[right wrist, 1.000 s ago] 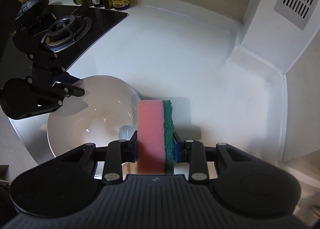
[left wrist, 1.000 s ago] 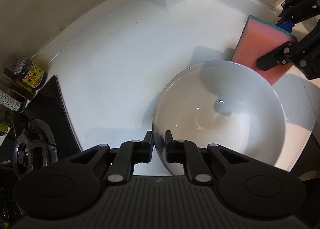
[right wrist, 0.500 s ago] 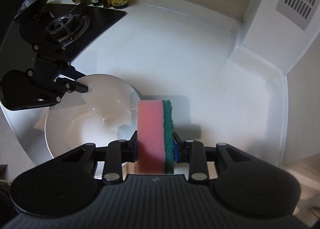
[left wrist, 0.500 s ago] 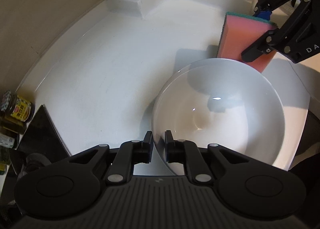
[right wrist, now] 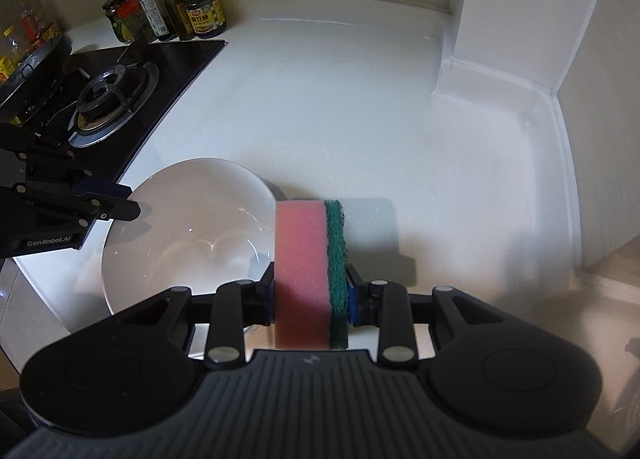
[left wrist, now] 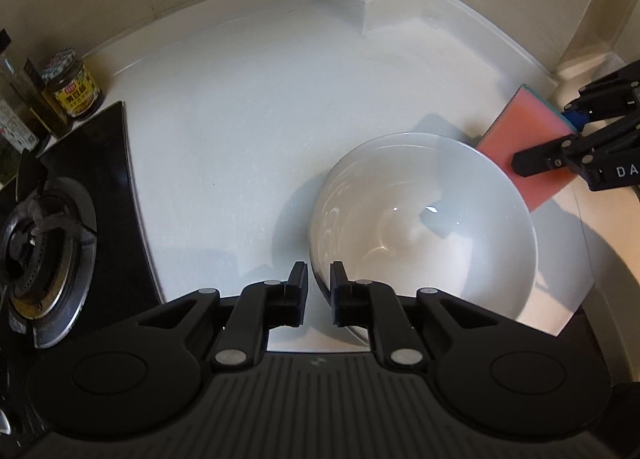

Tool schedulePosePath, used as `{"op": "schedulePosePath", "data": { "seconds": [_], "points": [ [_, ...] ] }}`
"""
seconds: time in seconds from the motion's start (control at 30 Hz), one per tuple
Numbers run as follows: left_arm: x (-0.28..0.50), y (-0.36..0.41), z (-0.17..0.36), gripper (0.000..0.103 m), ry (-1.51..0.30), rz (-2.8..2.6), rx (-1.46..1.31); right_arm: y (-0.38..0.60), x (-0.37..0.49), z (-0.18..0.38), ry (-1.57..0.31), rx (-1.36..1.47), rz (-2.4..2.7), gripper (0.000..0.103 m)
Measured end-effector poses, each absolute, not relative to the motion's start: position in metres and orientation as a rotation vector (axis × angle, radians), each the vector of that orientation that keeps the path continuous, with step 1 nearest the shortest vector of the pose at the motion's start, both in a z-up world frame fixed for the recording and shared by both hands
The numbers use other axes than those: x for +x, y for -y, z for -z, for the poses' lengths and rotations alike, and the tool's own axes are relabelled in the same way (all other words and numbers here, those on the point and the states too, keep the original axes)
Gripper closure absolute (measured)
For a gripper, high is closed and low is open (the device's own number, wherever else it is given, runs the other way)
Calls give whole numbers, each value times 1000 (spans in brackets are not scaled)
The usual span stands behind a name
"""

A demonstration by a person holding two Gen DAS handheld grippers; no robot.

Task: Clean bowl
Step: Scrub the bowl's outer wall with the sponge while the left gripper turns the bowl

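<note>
Currently the left claw [left wrist: 319,279] is closing across the near rim of the bowl [left wrist: 424,227], which sits at the front edge of the worktop [left wrist: 248,107]; a loose pinch could tip it off. The right claw [right wrist: 311,291] clenches the sponge [right wrist: 310,259] beside the bowl. Open room lies toward the back corner; the stove [right wrist: 108,95] bounds one side.

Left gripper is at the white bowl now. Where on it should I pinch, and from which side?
Take the bowl by its thin near rim, coming down from above, one finger inside, one outside. The left gripper already straddles that edge, jaws closing. The smooth, rounded wall offers no other hold.
</note>
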State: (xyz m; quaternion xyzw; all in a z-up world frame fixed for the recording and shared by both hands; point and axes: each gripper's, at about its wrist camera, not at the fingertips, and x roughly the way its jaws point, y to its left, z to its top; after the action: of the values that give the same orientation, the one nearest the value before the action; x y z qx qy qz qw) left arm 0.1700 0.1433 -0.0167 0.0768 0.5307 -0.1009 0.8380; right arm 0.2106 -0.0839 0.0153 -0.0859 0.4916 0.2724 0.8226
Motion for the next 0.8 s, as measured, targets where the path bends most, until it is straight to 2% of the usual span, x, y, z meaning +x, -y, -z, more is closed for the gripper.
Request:
{"op": "schedulePosePath", "data": {
  "seconds": [0.43, 0.8],
  "points": [
    [189, -128, 24, 96, -1049, 332, 399, 44, 231, -14, -976, -338, -607, 75],
    [166, -141, 18, 93, -1088, 190, 137, 61, 219, -9, -987, -229, -565, 75]
  ]
}}
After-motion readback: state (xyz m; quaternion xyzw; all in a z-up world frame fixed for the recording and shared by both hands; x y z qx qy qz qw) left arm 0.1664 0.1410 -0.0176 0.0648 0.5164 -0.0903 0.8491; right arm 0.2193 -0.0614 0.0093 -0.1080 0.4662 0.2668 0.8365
